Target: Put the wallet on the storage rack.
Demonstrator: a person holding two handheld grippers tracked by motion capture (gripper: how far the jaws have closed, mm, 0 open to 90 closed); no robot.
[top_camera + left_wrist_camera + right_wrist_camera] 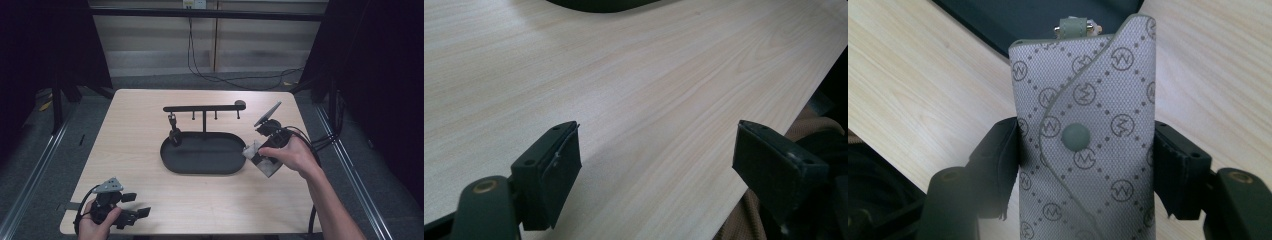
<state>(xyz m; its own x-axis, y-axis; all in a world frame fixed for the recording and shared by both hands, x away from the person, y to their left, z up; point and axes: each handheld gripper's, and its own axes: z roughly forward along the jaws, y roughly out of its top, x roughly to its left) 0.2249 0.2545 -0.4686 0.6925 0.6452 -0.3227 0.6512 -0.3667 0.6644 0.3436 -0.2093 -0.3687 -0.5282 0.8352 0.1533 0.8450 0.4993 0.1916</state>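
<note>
A grey patterned key case (1083, 135) with a round snap button sits upright between the jaws of my right gripper (1085, 165), which is shut on its two sides. In the high view that case (251, 150) hangs at the right end of the black oval tray (200, 165), with my right gripper (256, 152) beside the tray's rim. A black hook rack (204, 108) rises from the tray's back, and a small dark item (174, 135) hangs from its left hook. My left gripper (140, 206) rests at the table's front left corner, open and empty; it (656, 167) looks along bare wood.
The light wooden table (130, 130) has its front edge close under my left gripper. Cables run across the floor behind the table. A metal rail lines each side of the table on the floor.
</note>
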